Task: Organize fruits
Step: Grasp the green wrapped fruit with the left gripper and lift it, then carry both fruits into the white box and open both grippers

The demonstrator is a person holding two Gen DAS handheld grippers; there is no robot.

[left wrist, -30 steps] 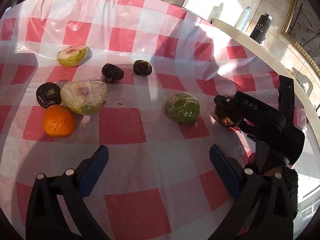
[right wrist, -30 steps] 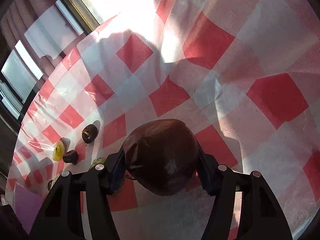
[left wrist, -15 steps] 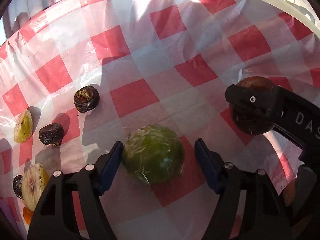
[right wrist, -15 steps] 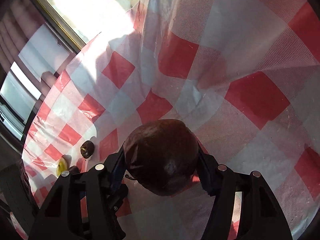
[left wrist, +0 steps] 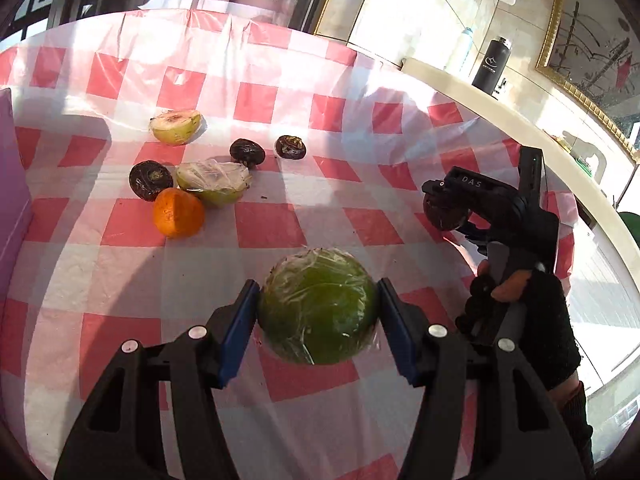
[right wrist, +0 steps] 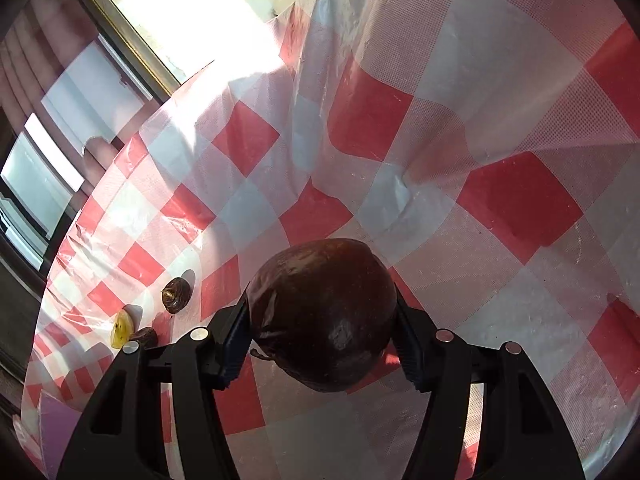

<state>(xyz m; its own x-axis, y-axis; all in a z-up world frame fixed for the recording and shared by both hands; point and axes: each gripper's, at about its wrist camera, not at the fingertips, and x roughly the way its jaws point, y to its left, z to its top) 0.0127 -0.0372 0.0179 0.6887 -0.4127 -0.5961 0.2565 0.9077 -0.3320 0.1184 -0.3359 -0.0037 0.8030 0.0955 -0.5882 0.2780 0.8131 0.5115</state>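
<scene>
My left gripper (left wrist: pixel 318 312) is shut on a plastic-wrapped green fruit (left wrist: pixel 318 306), its blue pads touching both sides, just above the red-checked tablecloth (left wrist: pixel 280 224). My right gripper (right wrist: pixel 322 342) is shut on a dark brown round fruit (right wrist: pixel 324 316) and holds it above the cloth; it also shows in the left wrist view (left wrist: pixel 446 210) at the right. Further back lie an orange (left wrist: pixel 178 213), a wrapped half fruit (left wrist: pixel 214 182), a cut half fruit (left wrist: pixel 175 126) and three dark wrinkled fruits (left wrist: pixel 150 180), (left wrist: pixel 247 152), (left wrist: pixel 291 147).
A purple box (left wrist: pixel 12 184) stands at the left edge of the table. A black bottle (left wrist: pixel 492 66) and a light bottle (left wrist: pixel 460 50) stand on a ledge beyond the table. In the right wrist view, a dark fruit (right wrist: pixel 175 289) and a yellow half (right wrist: pixel 120 329) lie far left.
My left gripper has closed on the green fruit and tilted up, so more of the table shows. My right gripper still holds the brown fruit and has shifted slightly.
</scene>
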